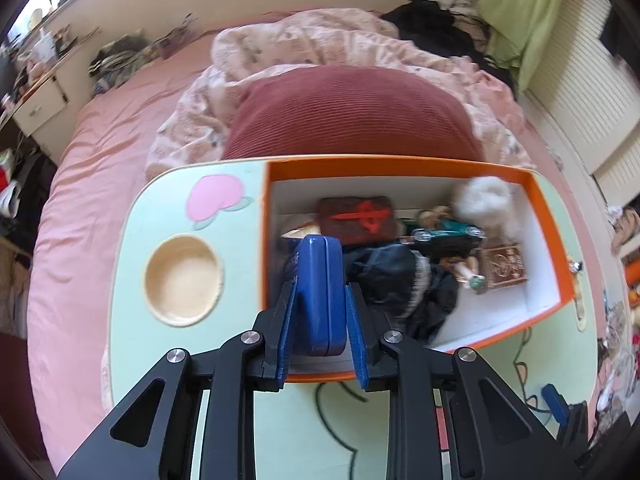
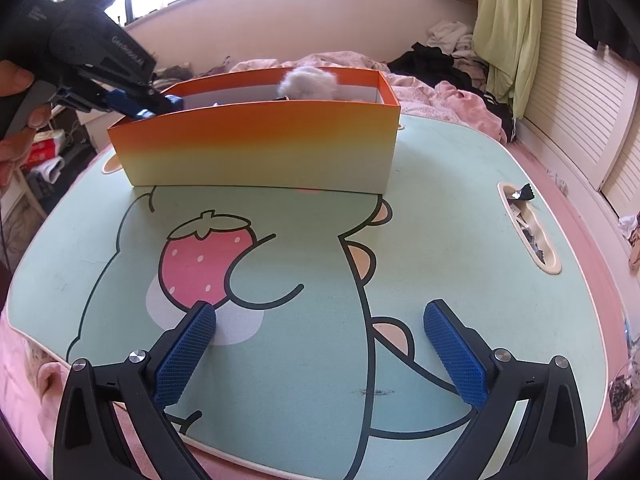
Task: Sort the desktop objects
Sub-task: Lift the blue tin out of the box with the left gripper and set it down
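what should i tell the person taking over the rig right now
Left gripper: shut on the blue case, held above the near end of the orange box.
Right gripper: open, holding nothing, above the bare lap table.
In the box: red pouch, dark cloth, toy car, fluffy ball, brown card box.
Left to do: release the case into the box. No other loose items visible on the table.

- The left gripper (image 2: 160, 109), in the right wrist view: white lettering on its black housing, apparently "GenRobot.ai"; the last characters are unclear.
- Dark red case (image 1: 355, 220) inside the orange box (image 1: 400, 167): a red mark resembling a Chinese character; blurred, not readable.
- Brown patterned box (image 1: 503, 265): ornate print, illegible.
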`<action>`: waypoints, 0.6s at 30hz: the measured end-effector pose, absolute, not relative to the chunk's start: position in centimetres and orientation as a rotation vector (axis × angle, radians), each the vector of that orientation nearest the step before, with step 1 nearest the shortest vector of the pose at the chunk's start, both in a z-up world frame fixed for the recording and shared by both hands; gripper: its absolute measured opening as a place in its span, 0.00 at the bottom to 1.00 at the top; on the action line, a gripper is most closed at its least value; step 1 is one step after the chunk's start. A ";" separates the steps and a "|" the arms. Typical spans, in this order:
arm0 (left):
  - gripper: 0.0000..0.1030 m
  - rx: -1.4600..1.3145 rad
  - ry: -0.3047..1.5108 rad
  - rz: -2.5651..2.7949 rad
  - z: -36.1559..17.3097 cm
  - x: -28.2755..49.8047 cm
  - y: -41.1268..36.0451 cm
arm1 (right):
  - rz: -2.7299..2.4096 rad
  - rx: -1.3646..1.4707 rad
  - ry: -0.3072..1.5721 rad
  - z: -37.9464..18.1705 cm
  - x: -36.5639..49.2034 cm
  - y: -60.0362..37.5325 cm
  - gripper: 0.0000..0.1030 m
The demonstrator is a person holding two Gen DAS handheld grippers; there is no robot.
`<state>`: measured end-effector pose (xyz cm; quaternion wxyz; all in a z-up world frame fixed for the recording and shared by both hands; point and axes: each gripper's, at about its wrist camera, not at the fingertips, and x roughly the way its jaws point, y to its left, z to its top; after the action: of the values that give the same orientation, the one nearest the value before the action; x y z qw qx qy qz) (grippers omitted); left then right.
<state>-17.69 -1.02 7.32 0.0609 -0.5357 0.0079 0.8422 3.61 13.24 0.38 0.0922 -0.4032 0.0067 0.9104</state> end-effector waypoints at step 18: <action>0.22 -1.286 -0.238 2.549 10.5 -13.5 -3.0 | 2.703 -1.195 0.022 0.4 3.0 13.1 1.00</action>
<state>-13.52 -3.04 10.47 0.1377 -0.4445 -0.0823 0.8813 3.03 13.09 0.40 0.0926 -0.4027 0.0075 0.9106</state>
